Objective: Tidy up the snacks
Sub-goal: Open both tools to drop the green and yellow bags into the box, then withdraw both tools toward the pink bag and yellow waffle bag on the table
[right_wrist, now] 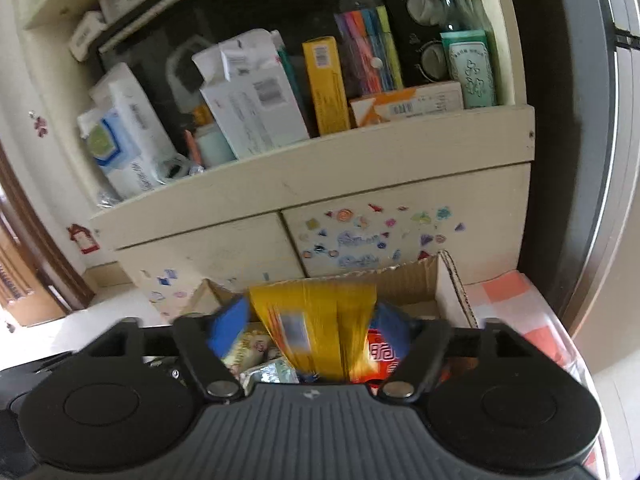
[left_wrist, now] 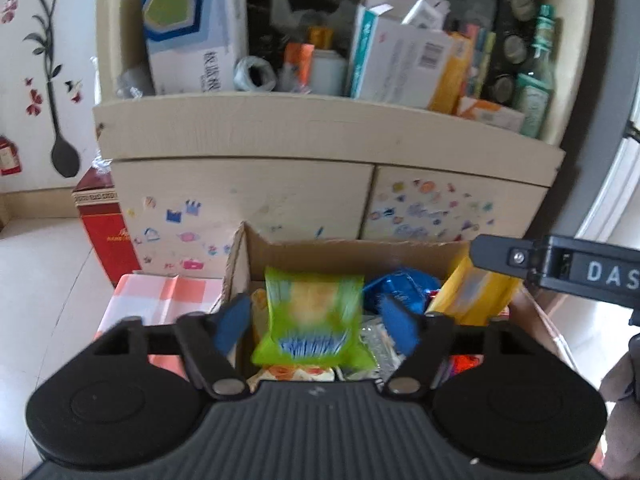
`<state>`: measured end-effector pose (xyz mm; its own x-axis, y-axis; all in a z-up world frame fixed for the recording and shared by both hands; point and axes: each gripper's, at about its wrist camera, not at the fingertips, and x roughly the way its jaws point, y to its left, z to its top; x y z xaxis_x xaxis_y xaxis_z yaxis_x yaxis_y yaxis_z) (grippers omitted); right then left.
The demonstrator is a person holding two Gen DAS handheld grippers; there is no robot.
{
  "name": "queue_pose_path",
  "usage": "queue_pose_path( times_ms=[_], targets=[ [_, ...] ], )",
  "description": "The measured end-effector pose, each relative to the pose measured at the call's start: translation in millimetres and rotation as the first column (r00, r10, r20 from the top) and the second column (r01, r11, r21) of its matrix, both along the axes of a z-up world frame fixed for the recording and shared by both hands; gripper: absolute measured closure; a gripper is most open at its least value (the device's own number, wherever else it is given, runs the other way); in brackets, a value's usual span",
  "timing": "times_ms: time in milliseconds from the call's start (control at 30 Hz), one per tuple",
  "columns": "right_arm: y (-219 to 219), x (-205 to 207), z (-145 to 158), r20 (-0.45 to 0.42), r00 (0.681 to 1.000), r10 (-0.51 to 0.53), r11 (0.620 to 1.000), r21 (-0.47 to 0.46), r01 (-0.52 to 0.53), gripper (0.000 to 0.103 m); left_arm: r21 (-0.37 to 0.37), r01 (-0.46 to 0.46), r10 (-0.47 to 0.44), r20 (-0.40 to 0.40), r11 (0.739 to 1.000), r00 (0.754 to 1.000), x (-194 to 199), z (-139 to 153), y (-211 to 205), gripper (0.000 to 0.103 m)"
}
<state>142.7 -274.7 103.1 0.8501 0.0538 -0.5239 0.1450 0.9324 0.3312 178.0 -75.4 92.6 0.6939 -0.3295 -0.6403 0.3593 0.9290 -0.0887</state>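
A cardboard box of snacks stands on a checked cloth before a cream cabinet. My left gripper is shut on a green snack packet and holds it over the box. My right gripper is shut on a yellow snack bag over the same box. That bag and the right gripper's body show at the right of the left wrist view. A blue packet and a red packet lie in the box.
The cream cabinet has an open shelf crammed with boxes, a tissue pack and a green bottle. Its doors carry stickers. A red carton stands on the floor at left. The checked cloth spreads around the box.
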Motion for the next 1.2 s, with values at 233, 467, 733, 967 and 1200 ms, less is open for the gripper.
queue_pose_path(
  times_ms=[233,467,733,967,1200],
  targets=[
    [-4,-6,2,-0.005,1.0,-0.004,1.0,0.008,0.004,0.011,0.001,-0.022,0.022,0.013,1.0,1.0,-5,15,14,0.026],
    [1,-13,3,-0.046,0.999,0.024,1.0,-0.01,-0.025,0.009,0.058,0.001,-0.002,0.013,0.998,1.0,-19,14,25,0.025],
    [1,-26,7,-0.079,0.996,0.045,0.999,-0.021,-0.047,0.007,0.103,0.022,-0.022,0.005,0.994,1.0,-39,12,45,0.025],
    [-4,-46,1,-0.137,0.99,0.036,0.999,0.02,-0.033,0.004,0.133,0.08,-0.08,-0.005,0.988,0.997,-67,15,61,0.024],
    [2,-72,-8,-0.211,0.975,0.061,0.998,-0.008,-0.064,0.001,0.16,0.135,-0.131,-0.034,0.978,0.991,-80,7,72,0.023]
  ],
)
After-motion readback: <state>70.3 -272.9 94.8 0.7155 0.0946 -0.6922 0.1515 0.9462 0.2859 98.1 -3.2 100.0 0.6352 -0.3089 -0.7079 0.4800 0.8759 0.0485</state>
